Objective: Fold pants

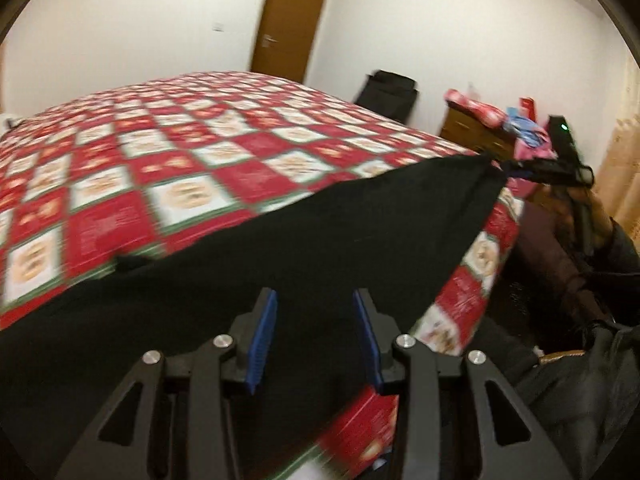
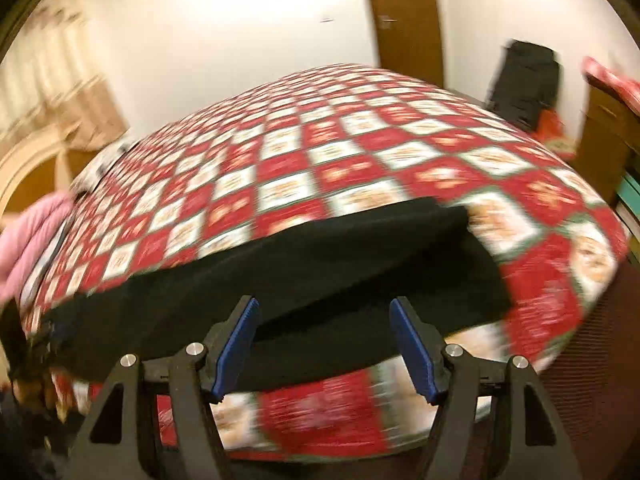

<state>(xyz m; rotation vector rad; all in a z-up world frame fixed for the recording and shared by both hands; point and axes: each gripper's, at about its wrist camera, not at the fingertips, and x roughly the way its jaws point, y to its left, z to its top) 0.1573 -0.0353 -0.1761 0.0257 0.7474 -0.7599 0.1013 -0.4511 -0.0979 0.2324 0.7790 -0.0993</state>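
The pants (image 1: 280, 240) I am looking down on are lying flat along the near edge of the bed, a plain black cloth with no pattern showing. From my left side they are spreading in a broad dark band, running up to a squared corner at the bed's far right corner. From my right side (image 2: 320, 264) they are showing two layers, an upper panel resting over a lower one that is reaching past it toward me.
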